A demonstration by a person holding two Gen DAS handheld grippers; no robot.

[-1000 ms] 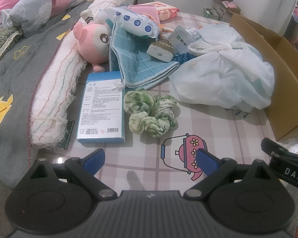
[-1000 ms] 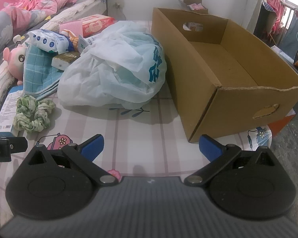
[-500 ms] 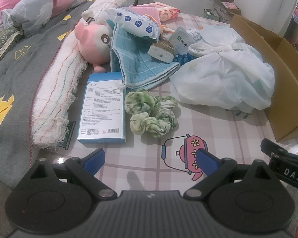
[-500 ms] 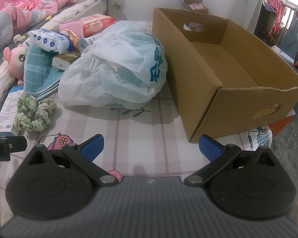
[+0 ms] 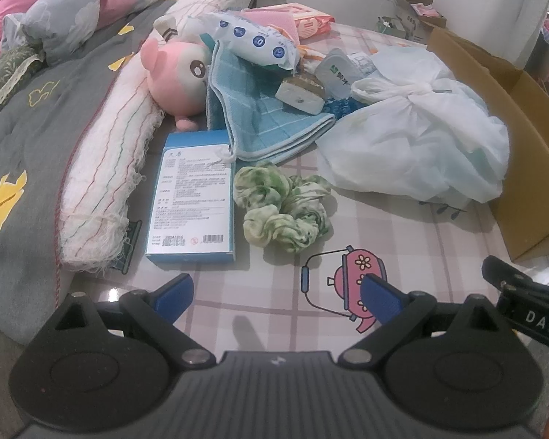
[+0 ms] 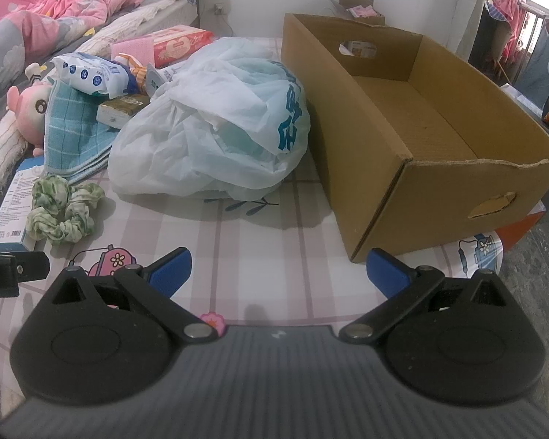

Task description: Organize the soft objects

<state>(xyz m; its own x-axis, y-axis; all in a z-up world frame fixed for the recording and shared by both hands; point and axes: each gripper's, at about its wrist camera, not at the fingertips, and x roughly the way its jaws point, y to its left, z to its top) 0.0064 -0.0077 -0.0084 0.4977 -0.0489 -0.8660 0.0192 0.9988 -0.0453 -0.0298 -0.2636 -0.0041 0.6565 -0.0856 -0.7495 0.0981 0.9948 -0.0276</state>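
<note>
left gripper (image 5: 276, 291): jaws spread, nothing held | right gripper (image 6: 278, 269): jaws spread, nothing held | green scrunchies (image 5: 283, 206) laid on worktop (image 5: 402, 230) beside white bag (image 5: 417, 146)

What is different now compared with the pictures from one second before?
Almost nothing. The left tongs crept slightly toward the green scrunchies; nothing was grasped or released. The right tongs, plastic bag and cardboard box kept their places.
</note>
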